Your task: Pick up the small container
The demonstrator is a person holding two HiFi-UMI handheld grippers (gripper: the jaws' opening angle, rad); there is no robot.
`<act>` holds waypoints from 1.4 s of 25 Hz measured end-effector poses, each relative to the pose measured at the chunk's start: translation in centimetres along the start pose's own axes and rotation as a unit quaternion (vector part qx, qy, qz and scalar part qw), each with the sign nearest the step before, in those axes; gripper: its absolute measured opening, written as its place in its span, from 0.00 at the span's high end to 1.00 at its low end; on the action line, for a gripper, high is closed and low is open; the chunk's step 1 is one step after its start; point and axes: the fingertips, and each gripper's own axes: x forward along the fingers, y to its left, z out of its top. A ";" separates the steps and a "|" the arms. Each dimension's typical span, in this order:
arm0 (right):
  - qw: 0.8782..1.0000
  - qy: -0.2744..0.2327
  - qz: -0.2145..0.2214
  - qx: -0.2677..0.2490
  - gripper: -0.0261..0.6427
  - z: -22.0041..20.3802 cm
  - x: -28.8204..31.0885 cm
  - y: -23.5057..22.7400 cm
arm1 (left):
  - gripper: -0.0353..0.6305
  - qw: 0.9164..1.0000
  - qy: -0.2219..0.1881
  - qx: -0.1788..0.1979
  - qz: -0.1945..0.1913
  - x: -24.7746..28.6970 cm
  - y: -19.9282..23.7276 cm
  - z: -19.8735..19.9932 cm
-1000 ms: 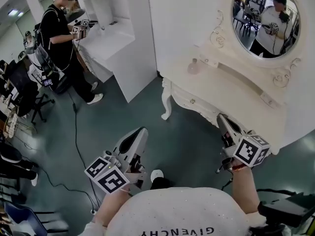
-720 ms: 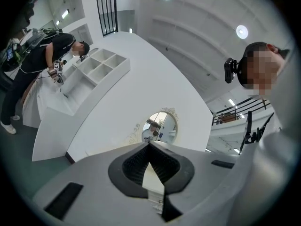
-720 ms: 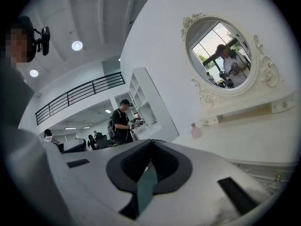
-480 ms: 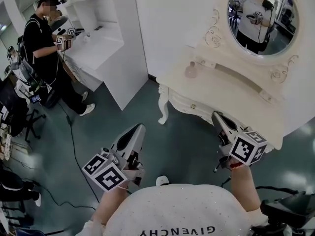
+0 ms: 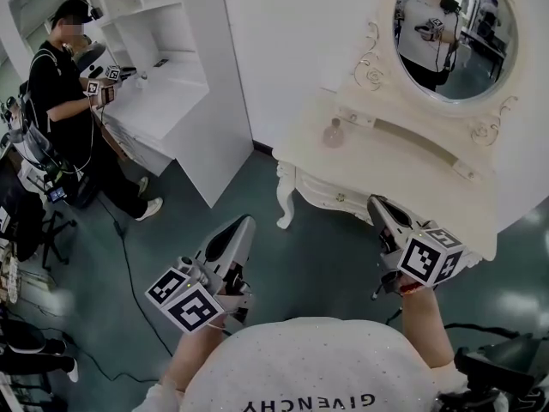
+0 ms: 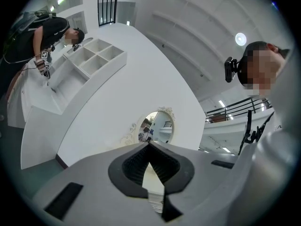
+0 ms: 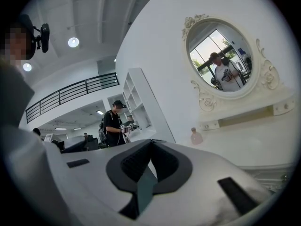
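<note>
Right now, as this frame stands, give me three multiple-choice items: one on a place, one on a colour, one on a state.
1. Where is the bottle?
A: in a basket. B: on the table. C: on a stool.
2. What colour is the bottle?
A: pink. B: blue. C: black.
3. How is the right tool?
A: open. B: shut on the bottle. C: shut, empty.

Key:
B: it stands on the white top below the mirror.
A: its body shows pale pink.
C: the jaws meet with nothing between them.
</note>
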 end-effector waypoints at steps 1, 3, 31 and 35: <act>1.000 -0.001 -0.002 -0.001 0.95 0.1 0.4 0.0 | 0.95 1.000 -0.001 0.000 -0.001 0.1 0.3 0.3; 1.000 -0.003 -0.008 -0.001 0.95 0.4 1.1 0.1 | 0.95 1.000 -0.003 0.000 -0.004 0.2 0.9 1.0; 0.999 0.045 -0.030 0.003 0.95 -1.7 8.0 -3.0 | 0.95 0.999 0.031 -0.034 0.022 3.2 7.6 0.0; 0.999 0.045 -0.015 0.000 0.95 -0.2 10.9 -4.0 | 0.95 0.998 0.031 -0.029 0.038 5.1 9.0 0.8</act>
